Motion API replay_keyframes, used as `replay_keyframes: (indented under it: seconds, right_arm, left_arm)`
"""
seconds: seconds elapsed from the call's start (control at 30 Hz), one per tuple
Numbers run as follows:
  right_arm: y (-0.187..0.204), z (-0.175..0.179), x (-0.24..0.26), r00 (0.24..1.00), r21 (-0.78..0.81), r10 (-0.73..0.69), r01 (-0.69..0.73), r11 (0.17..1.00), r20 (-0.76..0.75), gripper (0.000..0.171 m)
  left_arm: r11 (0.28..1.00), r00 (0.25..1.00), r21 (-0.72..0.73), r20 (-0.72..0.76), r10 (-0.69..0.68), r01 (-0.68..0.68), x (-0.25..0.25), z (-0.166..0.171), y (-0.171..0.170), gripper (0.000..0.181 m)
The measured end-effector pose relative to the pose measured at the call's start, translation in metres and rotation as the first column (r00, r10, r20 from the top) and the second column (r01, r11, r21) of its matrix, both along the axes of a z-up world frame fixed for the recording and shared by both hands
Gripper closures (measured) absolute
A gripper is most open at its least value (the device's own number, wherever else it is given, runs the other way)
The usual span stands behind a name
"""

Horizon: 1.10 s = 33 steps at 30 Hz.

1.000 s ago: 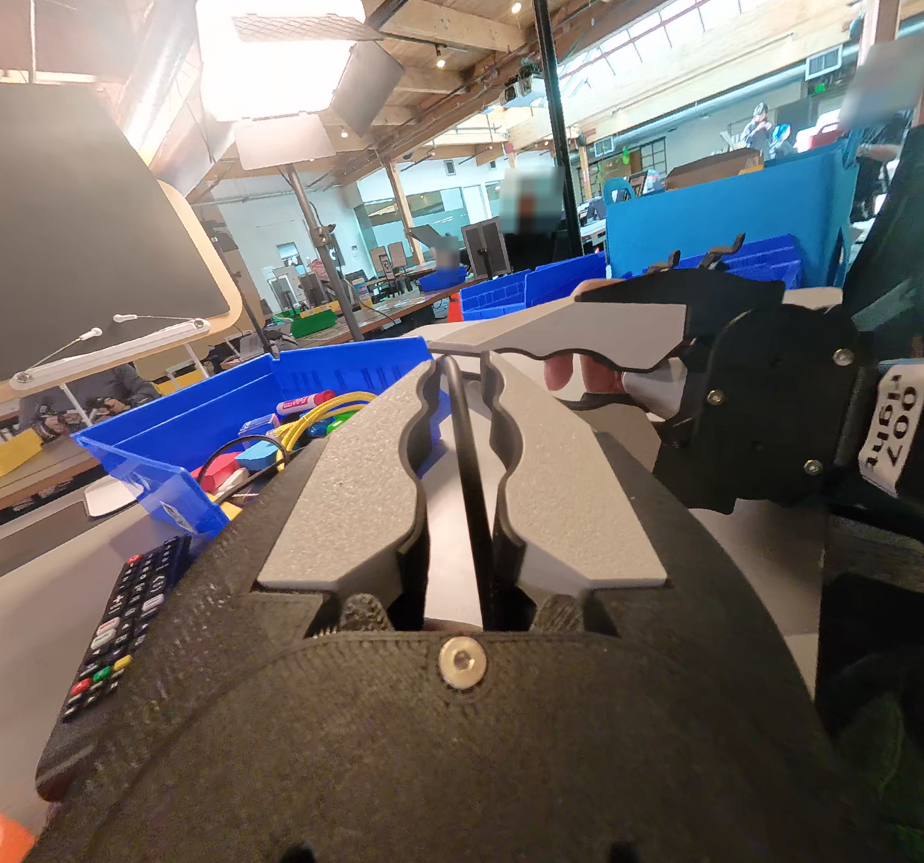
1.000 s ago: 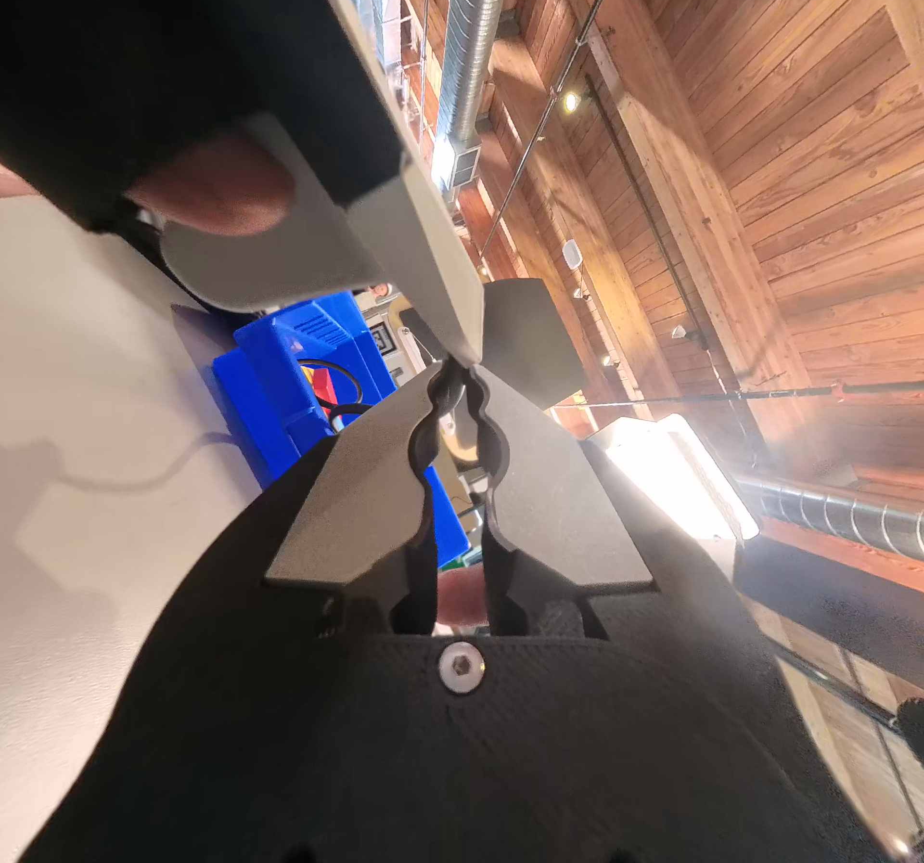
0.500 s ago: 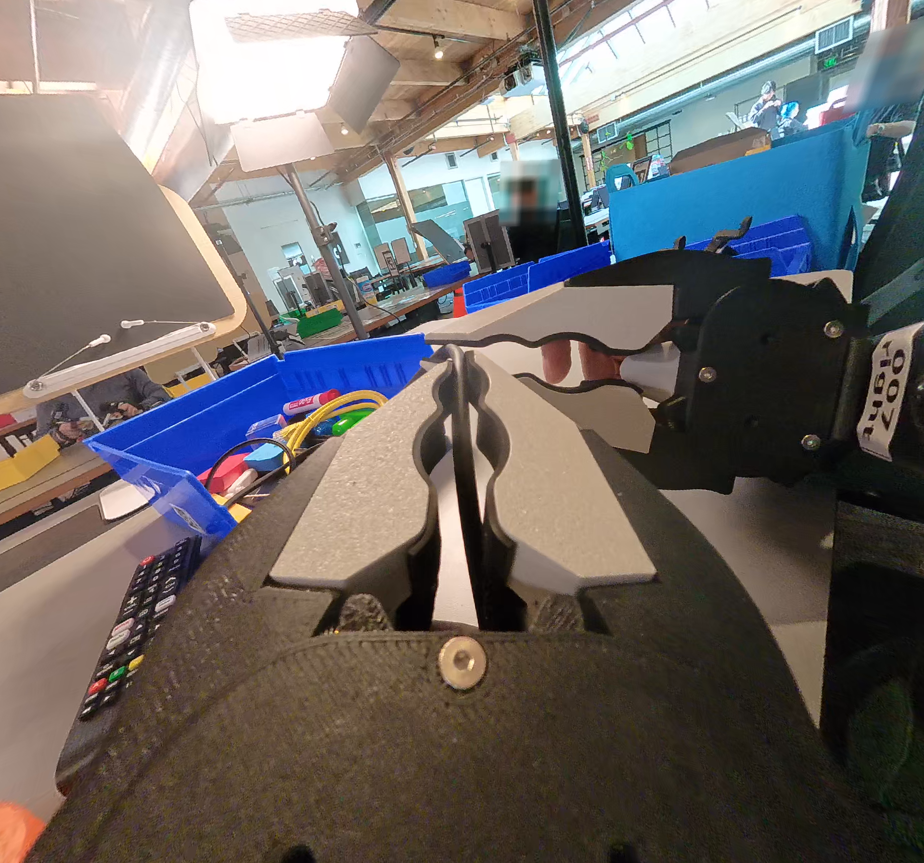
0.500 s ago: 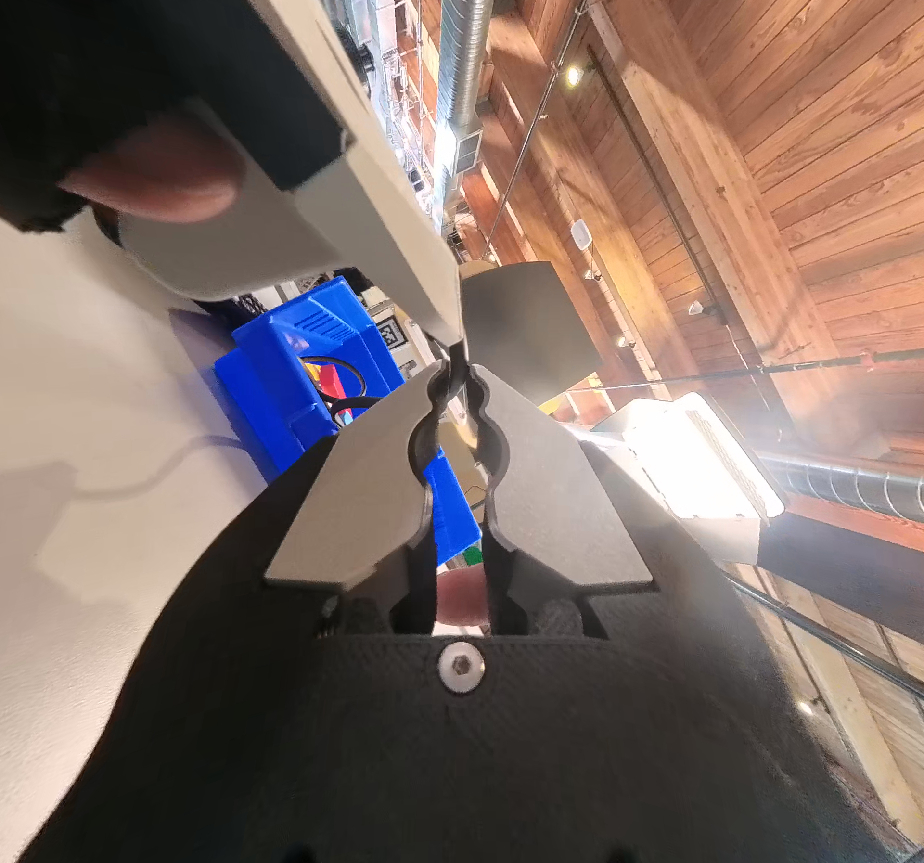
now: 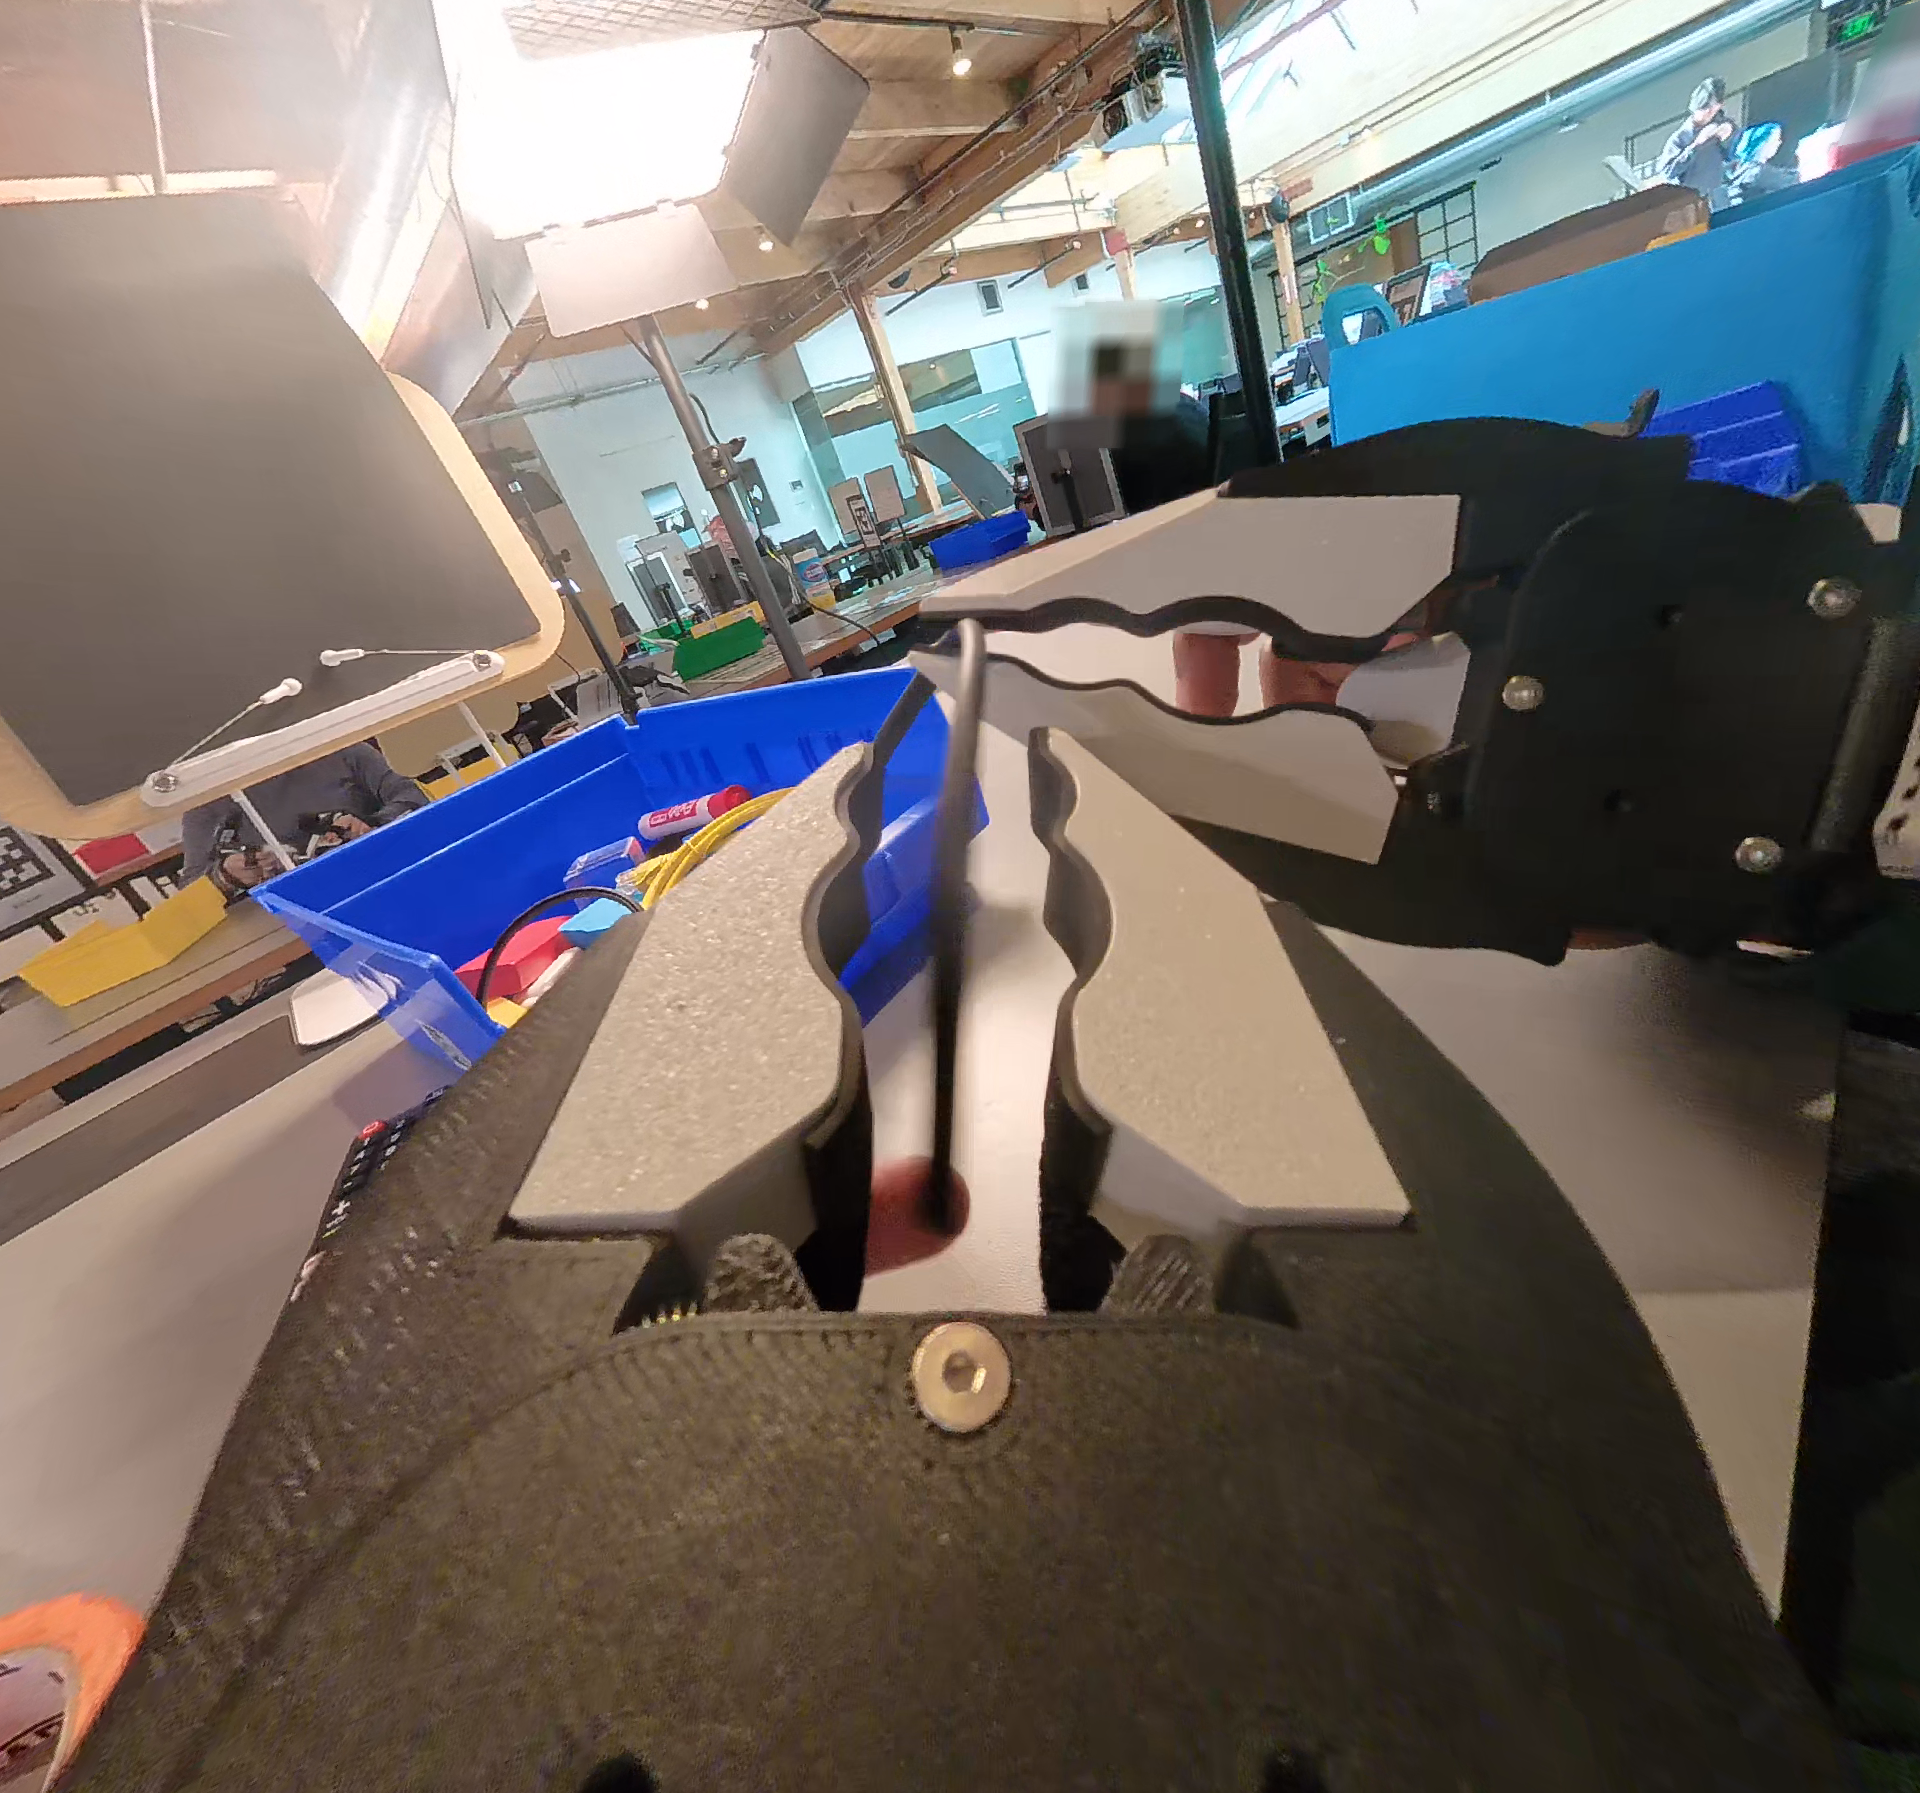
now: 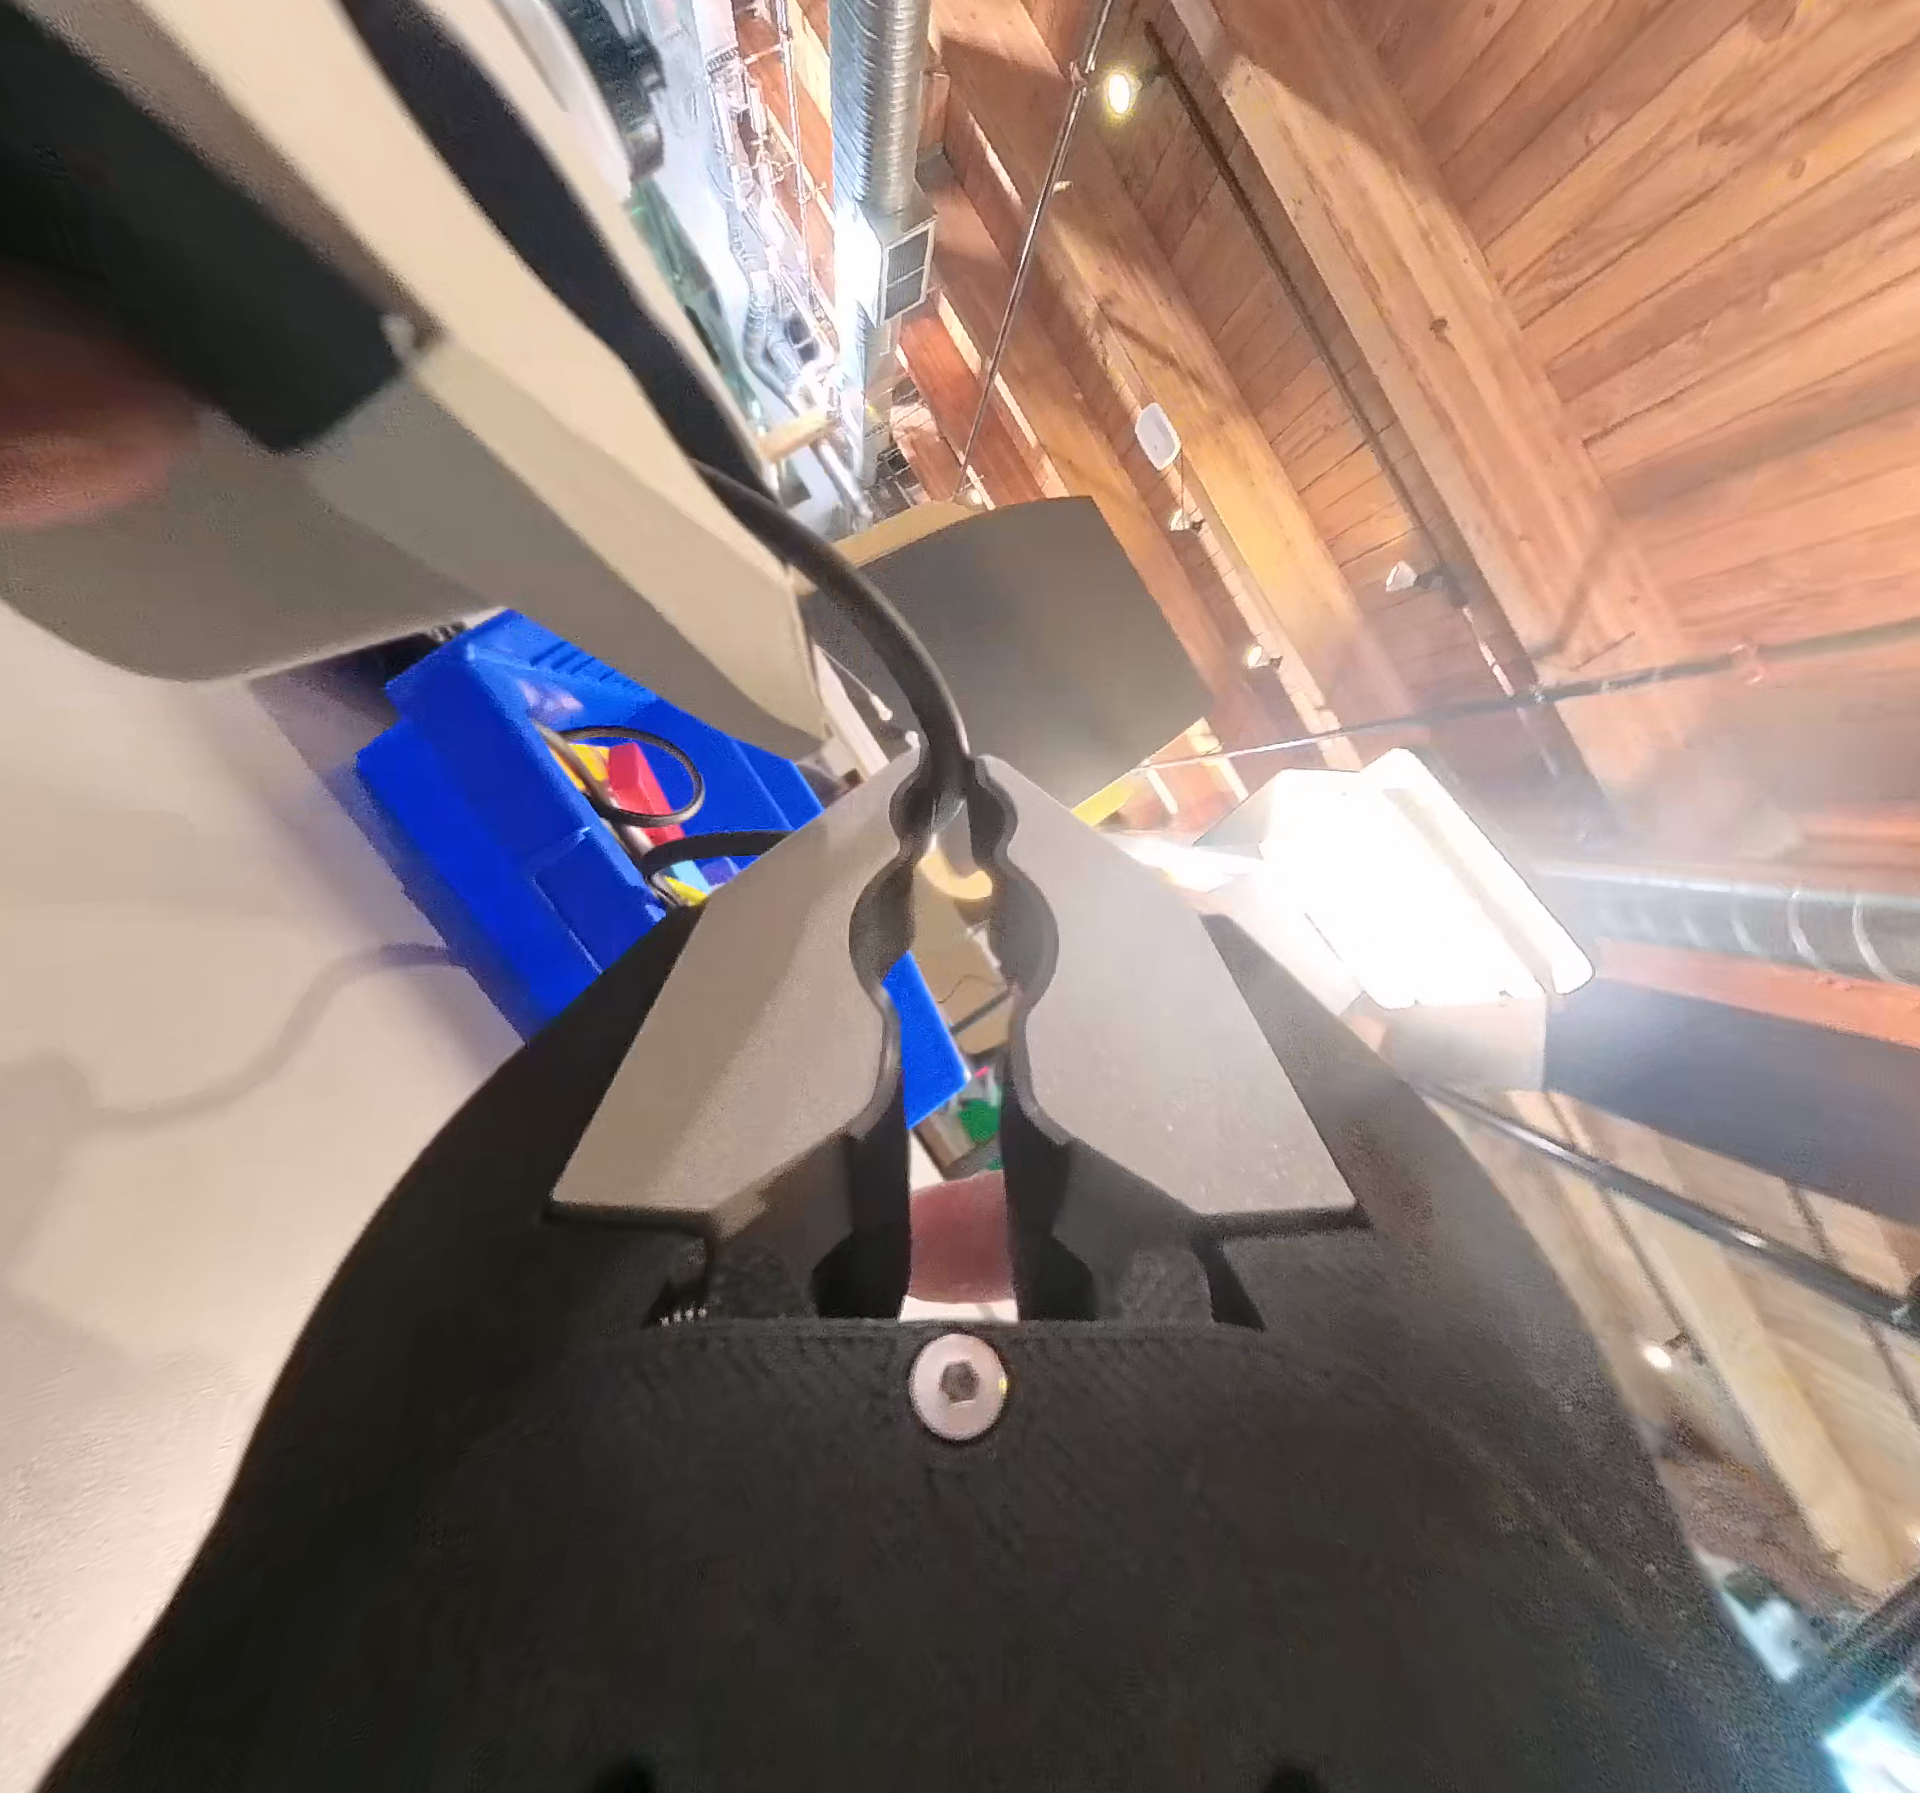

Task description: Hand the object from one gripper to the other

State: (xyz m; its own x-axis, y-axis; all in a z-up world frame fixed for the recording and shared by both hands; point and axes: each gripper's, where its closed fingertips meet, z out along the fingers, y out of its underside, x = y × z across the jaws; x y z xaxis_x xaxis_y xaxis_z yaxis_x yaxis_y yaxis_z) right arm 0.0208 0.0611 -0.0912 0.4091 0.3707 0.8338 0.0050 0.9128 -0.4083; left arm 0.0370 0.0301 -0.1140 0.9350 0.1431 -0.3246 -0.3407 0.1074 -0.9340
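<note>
Handover's release step: left gripper (image 5: 945, 767) spread, right gripper (image 6: 940, 787) pinching the black cable (image 5: 951, 912) mid-frame — next, draw apart.

Bare grey tabletop (image 5: 1507, 1068) lies free ahead and right of the left tongs (image 5: 945, 756). Blue plastic bin (image 5: 582, 808), full of cables and markers, blocks the left. Right tongs (image 5: 940, 637) cross just ahead, pinching a thin black cable (image 5: 951, 912) hanging in the gap between the 2 left fingers.
</note>
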Motion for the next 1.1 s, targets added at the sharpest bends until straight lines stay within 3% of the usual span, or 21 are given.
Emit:
replay_keyframes:
  seconds: [0.13,0.33,0.57,0.7,0.83,1.1]
  right_arm:
    - [0.010,0.003,0.001,1.000,-0.071,0.003,-0.003,0.997,-0.008,0.165]
    - [0.026,0.008,0.005,1.000,-0.161,-0.002,-0.003,0.987,-0.028,0.166]
    - [0.052,0.013,0.010,0.997,-0.365,0.042,-0.062,0.929,-0.063,0.166]
    - [0.036,0.015,0.011,0.971,-0.466,0.223,-0.238,0.852,-0.089,0.165]
    - [0.005,0.011,0.011,0.889,-0.548,0.451,-0.418,0.725,-0.082,0.166]
    - [-0.033,0.001,0.014,0.751,-0.613,0.660,-0.538,0.579,-0.035,0.166]
  left_arm:
    - [0.999,0.999,0.009,0.014,-0.038,0.038,0.004,0.001,0.000,0.149]
    - [0.990,0.989,-0.044,-0.056,-0.138,0.135,0.024,-0.006,0.003,0.128]
    - [0.989,0.982,-0.073,-0.133,-0.135,0.126,0.029,-0.012,0.006,0.129]
    - [0.998,0.989,-0.062,-0.149,-0.027,0.018,0.011,-0.011,0.007,0.135]
    - [0.999,0.991,-0.035,-0.131,0.008,-0.013,0.004,-0.006,0.005,0.145]
    - [1.000,0.990,0.004,-0.143,0.012,-0.011,0.006,0.001,0.003,0.151]
